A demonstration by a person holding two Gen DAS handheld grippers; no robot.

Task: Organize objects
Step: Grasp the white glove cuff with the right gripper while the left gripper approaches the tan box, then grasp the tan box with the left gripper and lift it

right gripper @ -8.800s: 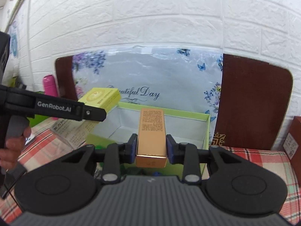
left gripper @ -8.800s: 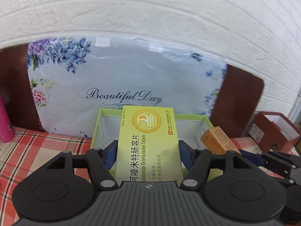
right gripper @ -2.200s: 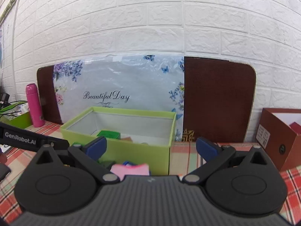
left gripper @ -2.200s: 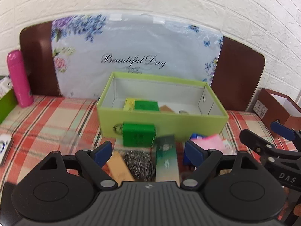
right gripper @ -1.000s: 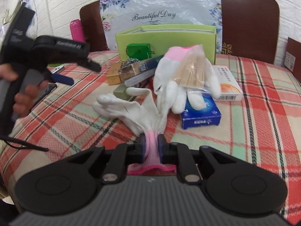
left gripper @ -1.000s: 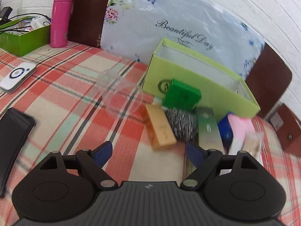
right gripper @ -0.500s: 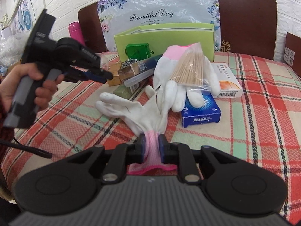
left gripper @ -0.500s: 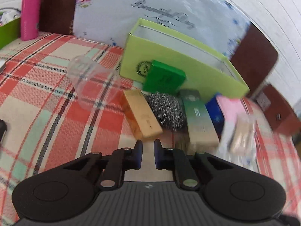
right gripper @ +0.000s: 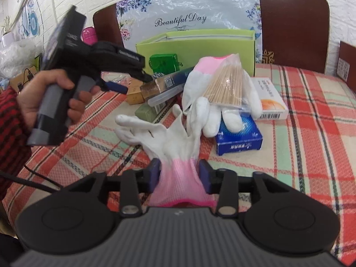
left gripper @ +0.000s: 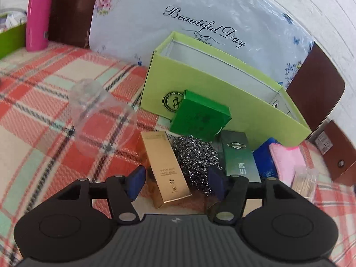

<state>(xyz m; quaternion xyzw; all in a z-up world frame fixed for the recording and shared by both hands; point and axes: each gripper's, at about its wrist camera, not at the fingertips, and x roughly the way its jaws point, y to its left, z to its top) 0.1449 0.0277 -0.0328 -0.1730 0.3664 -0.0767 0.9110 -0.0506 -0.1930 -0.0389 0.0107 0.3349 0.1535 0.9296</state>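
My left gripper (left gripper: 175, 179) hovers low over the plaid cloth, its jaws opening. A gold box (left gripper: 165, 169) lies between its fingers, and the pads do not touch it. Right of the box sit a steel-wool scrubber (left gripper: 195, 155) and a dark green box (left gripper: 239, 158). A bright green box (left gripper: 200, 118) leans on the lime storage box (left gripper: 222, 82). My right gripper (right gripper: 179, 173) is opening too, with the pink cuff of a white glove (right gripper: 169, 138) spread loosely between its pads. A second glove (right gripper: 224, 102) carries a bag of toothpicks (right gripper: 227, 84).
A clear plastic cup (left gripper: 100, 120) lies on its side left of the gold box. A blue box (right gripper: 239, 138) and a white-orange box (right gripper: 269, 100) lie to the right. A pink bottle (left gripper: 36, 13) stands far left. A person's hand (right gripper: 51, 95) holds the left gripper.
The left gripper was shut half a second ago; it now stands open around the gold box and sits closer to the pile. The right jaws have parted from the glove cuff.
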